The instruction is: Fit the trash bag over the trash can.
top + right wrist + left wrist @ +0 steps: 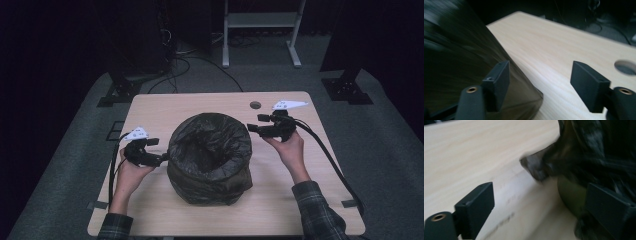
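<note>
The round bin lined with a crinkled black plastic bag [210, 157] sits in the middle of my light wooden tabletop [165, 107], the bag's mouth folded out and down over the rim so the dark hollow faces up. From the left tool view I see a loose pointed flap of the black liner [535, 167] sticking out sideways above the wood, with an olive-green stretch of the bin's wall [570, 195] bare beneath it.

My left tool [161, 159] is just beside the bin's left flank, low near the tabletop, its two black jaws spread wide with nothing pinched; one jaw stands over bare wood and the other close against the liner, though blur keeps me from telling whether it touches. My right tool [252, 128] hangs near the upper right of the rim, jaws likewise spread and empty, the dark plastic beside one jaw and open wood between them.

I judge the step in hand to be fitting the liner over the bin: both sides are let go, and the skirt looks uneven. Next I'd need to choose a fresh bit of the folded edge, likely that stray flap, close on thin film only, and draw it down without dragging the bin.

Both forearms come in from the near edge, hands cupped under the tools, which point inward at the bin, the left lower than the right. A round hole [255, 105] lies beyond
</note>
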